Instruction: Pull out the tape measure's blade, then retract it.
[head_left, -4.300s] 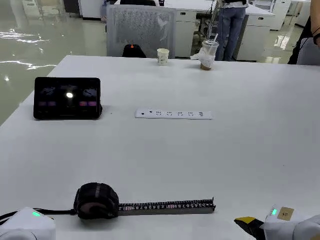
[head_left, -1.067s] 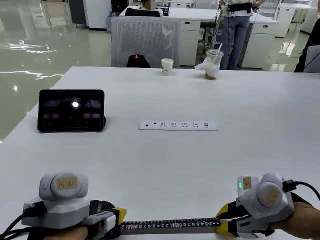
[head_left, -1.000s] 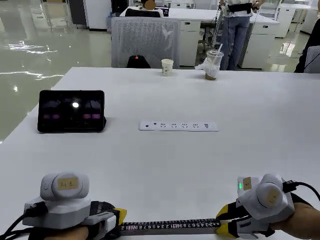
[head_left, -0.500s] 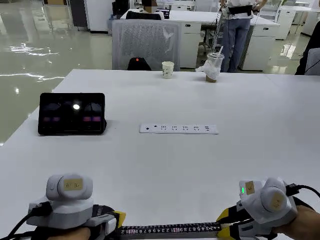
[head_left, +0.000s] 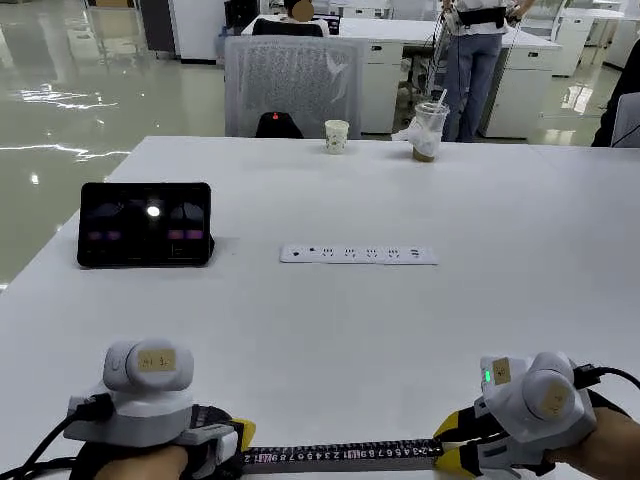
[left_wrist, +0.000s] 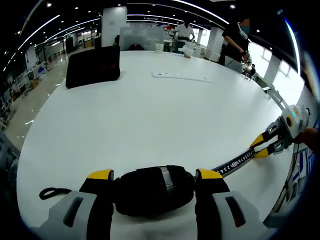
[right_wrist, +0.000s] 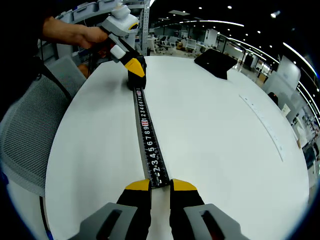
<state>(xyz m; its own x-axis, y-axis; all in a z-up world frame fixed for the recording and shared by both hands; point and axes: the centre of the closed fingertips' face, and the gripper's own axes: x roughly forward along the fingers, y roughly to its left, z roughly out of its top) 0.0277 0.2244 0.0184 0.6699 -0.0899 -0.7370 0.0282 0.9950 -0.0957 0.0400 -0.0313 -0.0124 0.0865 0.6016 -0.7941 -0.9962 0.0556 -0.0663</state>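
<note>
Tape measure case (left_wrist: 150, 192), black, clamped in left tongs (left_wrist: 156, 175); blade (right_wrist: 148, 142), numerals 2–9 legible, pinched at tip by right tongs (right_wrist: 160, 186), flat on white tabletop (head_left: 400, 320).

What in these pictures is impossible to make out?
- Tip of the blade: right gripper view, hidden between the jaws of the right gripper.
- The tape measure case: head view, mostly behind the left gripper.
- Screen of the tablet: head view, too small and blurred to read.
</note>
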